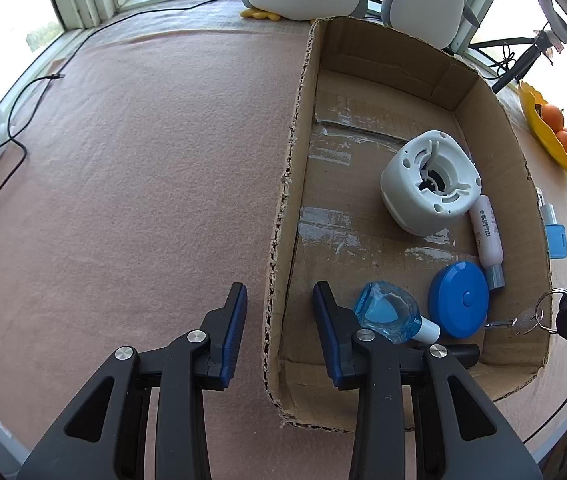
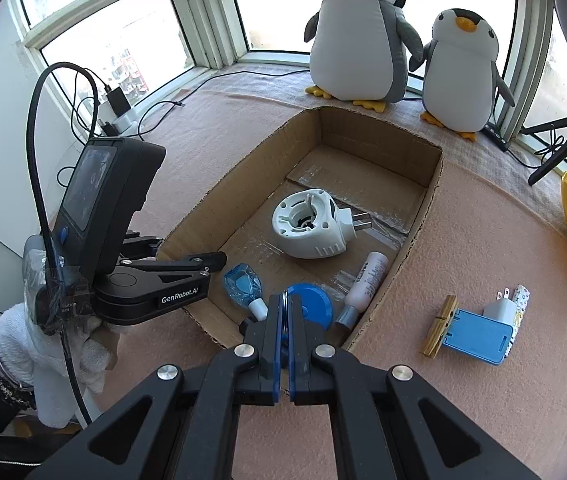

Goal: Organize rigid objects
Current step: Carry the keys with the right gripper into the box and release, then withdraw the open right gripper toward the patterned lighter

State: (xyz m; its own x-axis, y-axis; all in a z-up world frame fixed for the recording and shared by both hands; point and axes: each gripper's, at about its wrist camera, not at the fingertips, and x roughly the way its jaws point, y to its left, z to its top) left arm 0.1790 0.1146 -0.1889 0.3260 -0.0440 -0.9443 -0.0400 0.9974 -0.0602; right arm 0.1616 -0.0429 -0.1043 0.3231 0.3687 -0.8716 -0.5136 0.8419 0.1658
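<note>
Keys on a metal ring (image 1: pixel 521 322), pinched in the closed jaws of the right gripper (image 2: pixel 284 300), hang over the near end of the open brown cardboard box (image 1: pixel 383 52), presumably for release inside. The left gripper (image 1: pixel 279 292) straddles the box's side wall, jaws apart, seemingly to steady it.

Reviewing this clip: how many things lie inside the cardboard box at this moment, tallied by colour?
Blue: 2 (clear bottle, round case)
White: 2 (plug-in device, tube)
Black: 1 (cylinder, partly hidden)
Total: 5
Not counted: the keys, held in the right gripper at the box's wall.
</note>
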